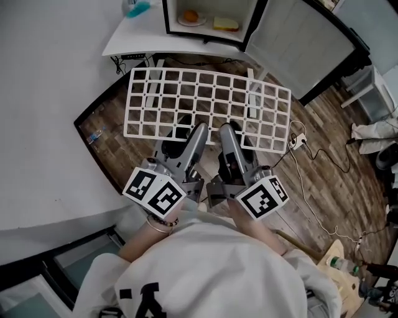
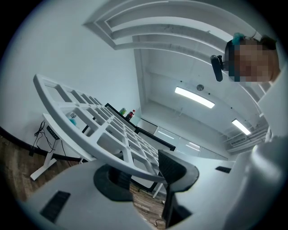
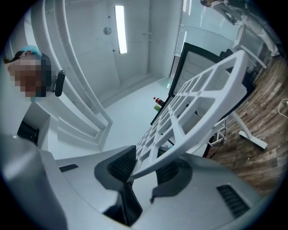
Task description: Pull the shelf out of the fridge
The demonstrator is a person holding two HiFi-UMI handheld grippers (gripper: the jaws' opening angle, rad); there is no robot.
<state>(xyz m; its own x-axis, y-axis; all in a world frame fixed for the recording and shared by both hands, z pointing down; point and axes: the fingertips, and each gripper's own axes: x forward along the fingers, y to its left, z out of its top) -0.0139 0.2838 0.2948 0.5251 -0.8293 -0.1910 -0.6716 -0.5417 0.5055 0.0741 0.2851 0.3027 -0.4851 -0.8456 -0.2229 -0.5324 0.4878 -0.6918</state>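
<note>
I have the shelf (image 1: 208,102) clear of the fridge (image 1: 165,17): the white grid hangs roughly level over the wooden floor (image 1: 323,180), between the open cabinet at the top of the head view and my operator's body, well apart from the cabinet's mouth. Its near long edge sits in both tools. The left gripper (image 1: 198,128) bites that edge left of centre and the right gripper (image 1: 225,128) just beside it, right of centre, the two almost touching. In the left gripper view the shelf's rim (image 2: 90,117) runs across the left gripper (image 2: 141,173) with a dark pad on either side of it, so I read it as clamped on the rim, though the far pad's contact is hard to make out from this angle. In the right gripper view the right gripper (image 3: 145,167) has both ribbed pads tight against the rim of the shelf (image 3: 202,103). Both tools point forward and tilt slightly upward, side by side, marker cubes toward the body, forearms drawn in close under the chest.
</note>
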